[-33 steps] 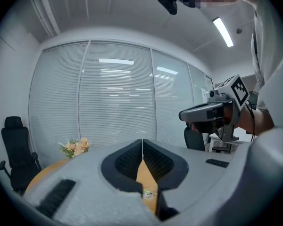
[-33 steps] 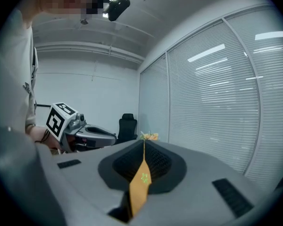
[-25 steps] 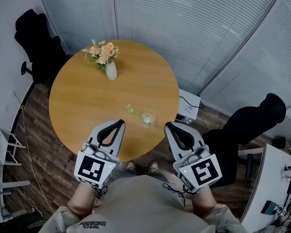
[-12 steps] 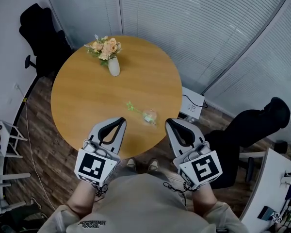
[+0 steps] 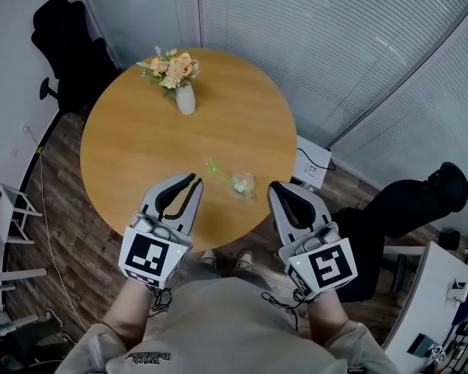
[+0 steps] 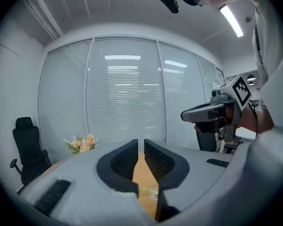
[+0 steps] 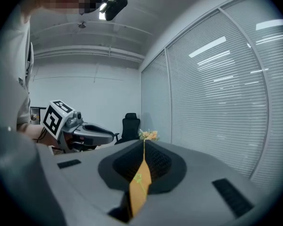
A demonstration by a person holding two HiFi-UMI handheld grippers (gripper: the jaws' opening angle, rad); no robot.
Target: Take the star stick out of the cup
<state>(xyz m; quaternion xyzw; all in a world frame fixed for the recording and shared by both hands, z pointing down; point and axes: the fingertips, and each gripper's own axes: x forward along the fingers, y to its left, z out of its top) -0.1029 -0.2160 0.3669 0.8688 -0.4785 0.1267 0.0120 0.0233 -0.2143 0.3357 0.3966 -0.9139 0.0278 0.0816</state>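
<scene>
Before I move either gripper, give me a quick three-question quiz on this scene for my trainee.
1. True or false: the star stick is already fully out of the cup.
2. What stands on the far side of the table? A. a vase of flowers  B. a laptop  C. a stack of plates
3. Fill in: the left gripper and the right gripper both hang at the table's near edge with their jaws ____ and nothing between them.

Key: 1 false, one end of the stick sits in the cup; 2 A; 3 shut.
</scene>
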